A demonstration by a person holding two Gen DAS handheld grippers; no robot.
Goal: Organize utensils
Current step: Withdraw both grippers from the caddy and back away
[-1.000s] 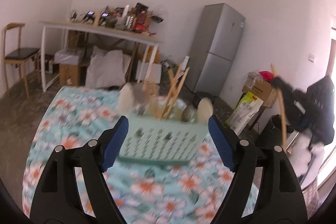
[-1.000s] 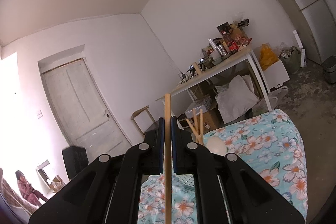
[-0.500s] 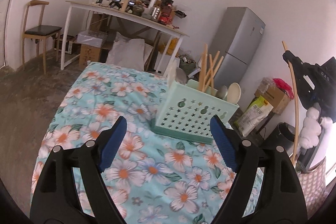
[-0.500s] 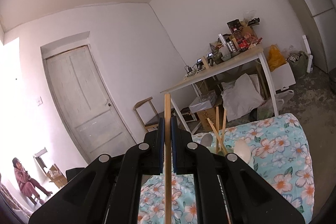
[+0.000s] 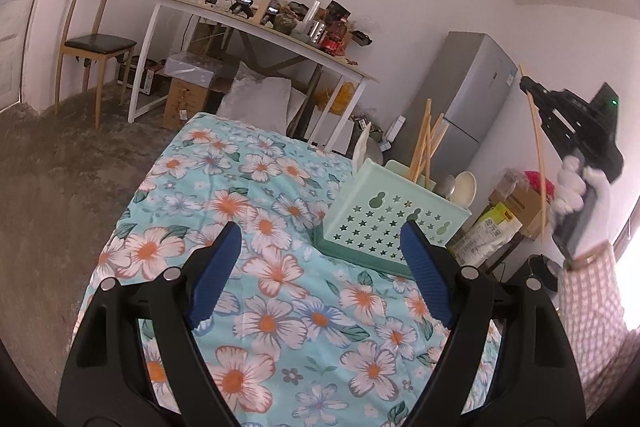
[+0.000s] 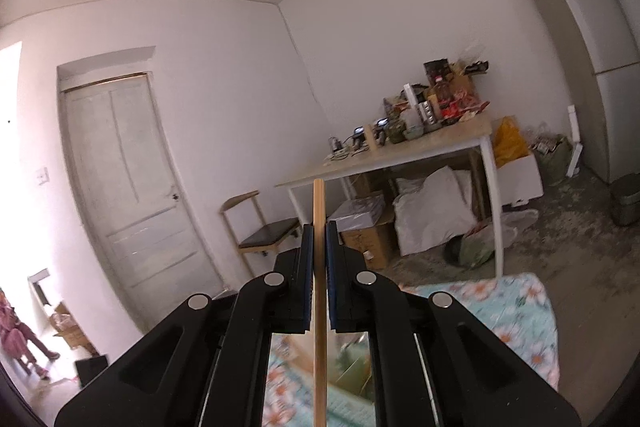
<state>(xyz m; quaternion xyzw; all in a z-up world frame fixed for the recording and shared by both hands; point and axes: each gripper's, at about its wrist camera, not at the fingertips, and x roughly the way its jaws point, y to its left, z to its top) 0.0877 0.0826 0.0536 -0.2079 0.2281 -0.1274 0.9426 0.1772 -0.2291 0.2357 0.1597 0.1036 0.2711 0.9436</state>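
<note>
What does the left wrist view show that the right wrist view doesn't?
Only the left wrist view: the green utensil caddy with chopsticks and spoons standing in it, and the open left hand-held gripper. Only the right wrist view: the door. Both share the floral tablecloth, the fridge, and the right hand-held gripper shut on a single chopstick.

Bare cloth left of caddy (chopsticks jut above).

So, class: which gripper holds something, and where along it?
The right gripper pinches a wooden chopstick between its fingers, partway along the shaft. The left gripper holds nothing.
</note>
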